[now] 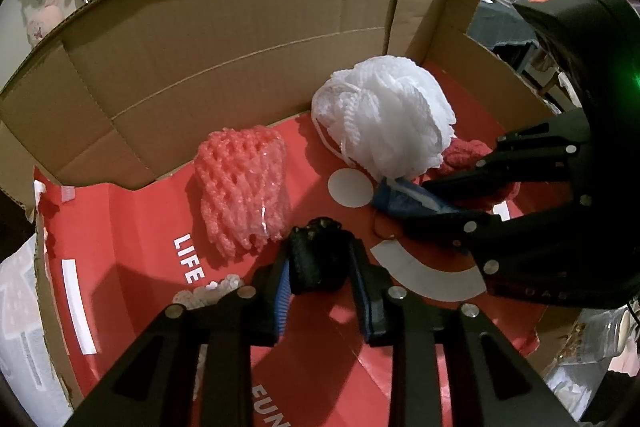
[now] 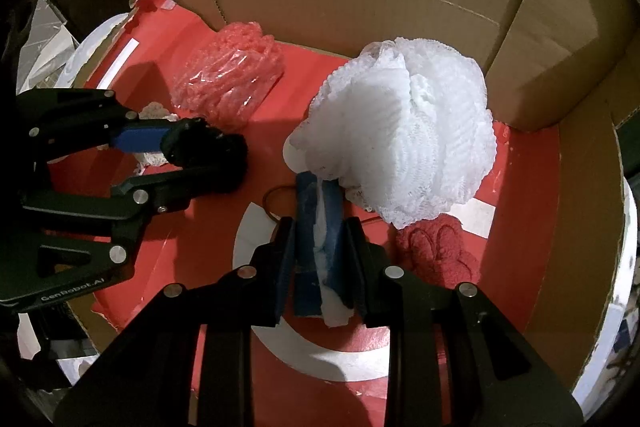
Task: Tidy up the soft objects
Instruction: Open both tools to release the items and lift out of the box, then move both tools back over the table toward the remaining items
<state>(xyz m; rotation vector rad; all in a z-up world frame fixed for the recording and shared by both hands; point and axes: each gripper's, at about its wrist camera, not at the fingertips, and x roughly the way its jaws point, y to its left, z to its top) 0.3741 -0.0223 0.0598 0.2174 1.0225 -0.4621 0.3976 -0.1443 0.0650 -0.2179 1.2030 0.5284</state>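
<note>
Your left gripper (image 1: 320, 267) is pinching a black fuzzy ball (image 1: 318, 255) low inside the cardboard box (image 1: 240, 39), ready to set it down. Your right gripper (image 2: 320, 259) is clamping a blue-and-white cloth (image 2: 320, 247) beside the white bath pouf (image 2: 404, 131), gathering everything together.

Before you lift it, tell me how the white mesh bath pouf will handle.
The white mesh bath pouf is ruffled netting, so it is probably very light and squashes under the tongs. Its rounded shape might roll if nudged. The loose cord loop at its side looks floppy and could snag.
</note>
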